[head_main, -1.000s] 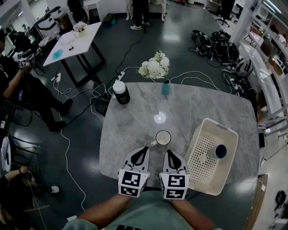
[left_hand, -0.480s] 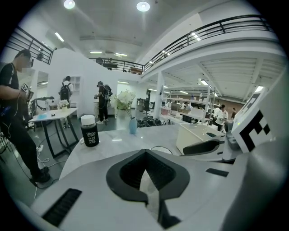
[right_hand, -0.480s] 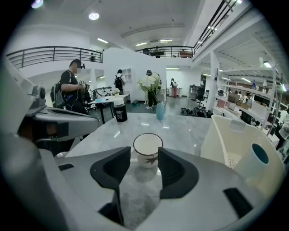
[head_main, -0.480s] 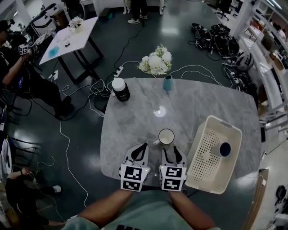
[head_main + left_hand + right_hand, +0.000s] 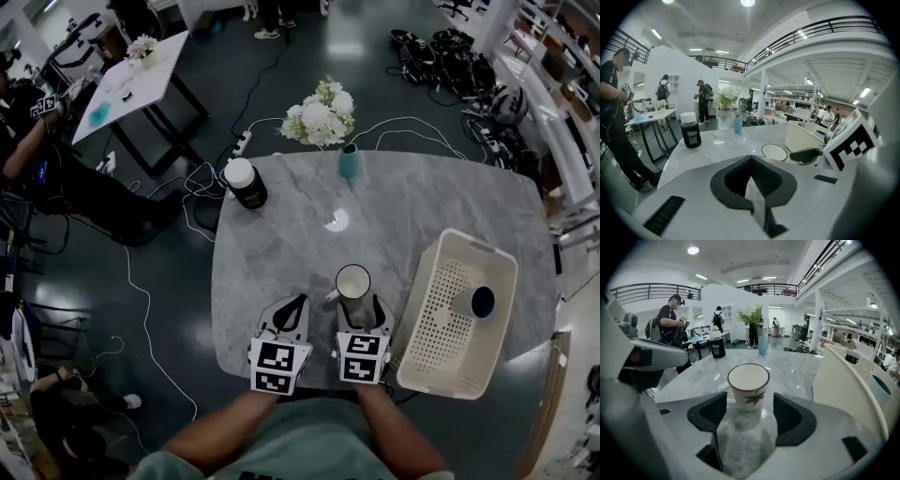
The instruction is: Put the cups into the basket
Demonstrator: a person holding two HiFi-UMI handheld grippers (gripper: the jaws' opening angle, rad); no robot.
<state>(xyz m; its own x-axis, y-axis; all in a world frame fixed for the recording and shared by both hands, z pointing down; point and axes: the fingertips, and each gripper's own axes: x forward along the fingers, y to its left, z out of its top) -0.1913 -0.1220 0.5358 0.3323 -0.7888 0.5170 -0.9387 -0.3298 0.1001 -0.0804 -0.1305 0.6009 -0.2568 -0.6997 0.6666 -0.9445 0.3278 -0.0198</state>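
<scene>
Marble desk (image 5: pixel 281 216) underneath; my right tool (image 5: pixel 750 412) has just been opening its jaws, cup (image 5: pixel 748 385) between them ungripped: I'd centre, advance, then squeeze.

On the counter (image 5: pixel 281 253), a cup (image 5: pixel 353 281) stands near the front edge, just left of the basket (image 5: pixel 439 328). A second cup (image 5: pixel 473 303) lies on its side in the basket. A jar (image 5: pixel 246 183) sits back left, a vase (image 5: pixel 349 160) at the far edge, and flowers (image 5: pixel 317 112) lie on the floor (image 5: pixel 169 281) beyond.
</scene>
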